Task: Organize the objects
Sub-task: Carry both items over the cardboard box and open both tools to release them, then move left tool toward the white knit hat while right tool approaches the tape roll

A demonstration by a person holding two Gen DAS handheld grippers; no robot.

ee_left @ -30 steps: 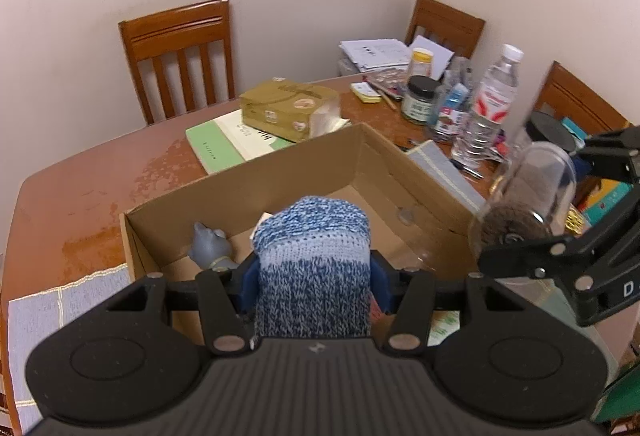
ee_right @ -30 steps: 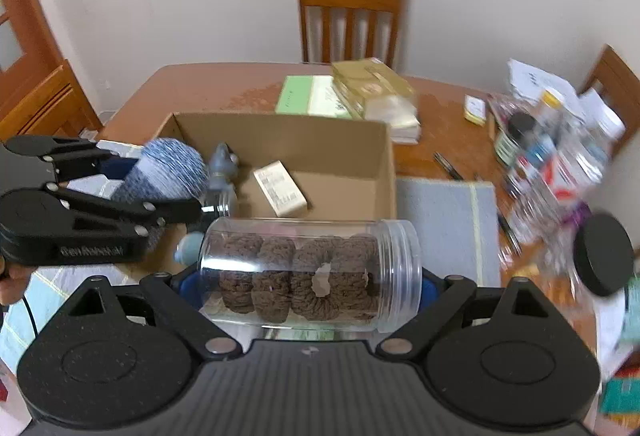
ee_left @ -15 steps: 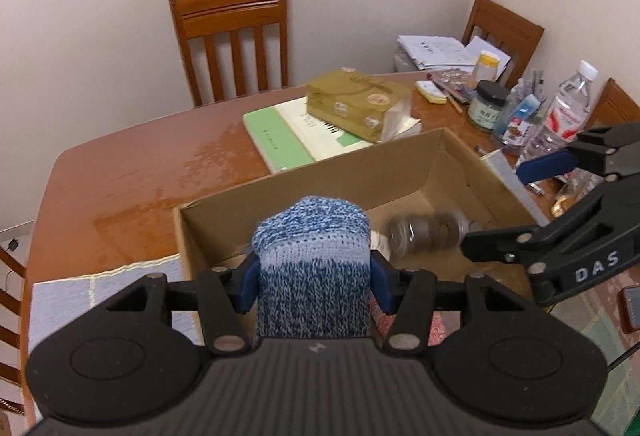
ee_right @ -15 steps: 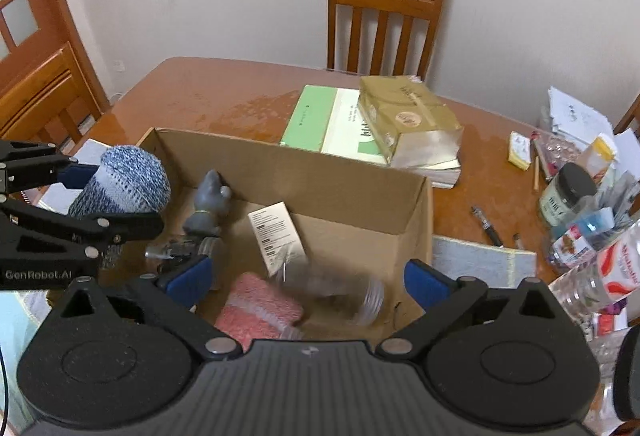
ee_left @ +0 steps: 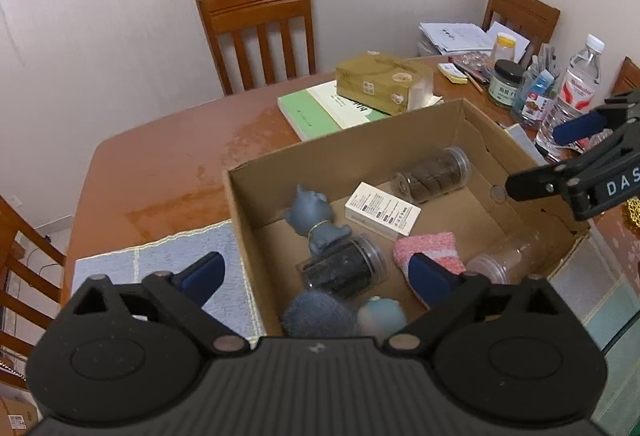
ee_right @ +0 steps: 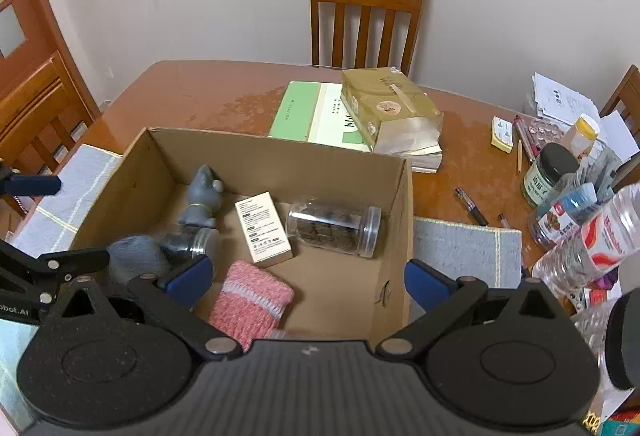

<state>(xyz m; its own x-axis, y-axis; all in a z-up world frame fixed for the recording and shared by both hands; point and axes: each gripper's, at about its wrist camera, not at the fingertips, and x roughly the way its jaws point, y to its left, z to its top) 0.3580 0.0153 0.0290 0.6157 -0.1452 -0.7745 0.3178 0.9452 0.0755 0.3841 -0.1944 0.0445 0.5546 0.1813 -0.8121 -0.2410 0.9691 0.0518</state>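
An open cardboard box sits on the wooden table. In it lie a clear jar of brown rounds, a white carton, a grey figurine, a dark-filled jar, a pink knitted piece, and the blue knitted roll. My left gripper is open and empty above the box's near corner. My right gripper is open and empty over the box's near right side.
A green book with a tan packet on it lies behind the box. Bottles, jars, pens and papers crowd the right side. Grey placemats flank the box. Wooden chairs surround the table.
The right gripper opened and dropped the jar of brown rounds into the box. The left gripper then opened and let the blue knitted roll fall into the box's near corner.
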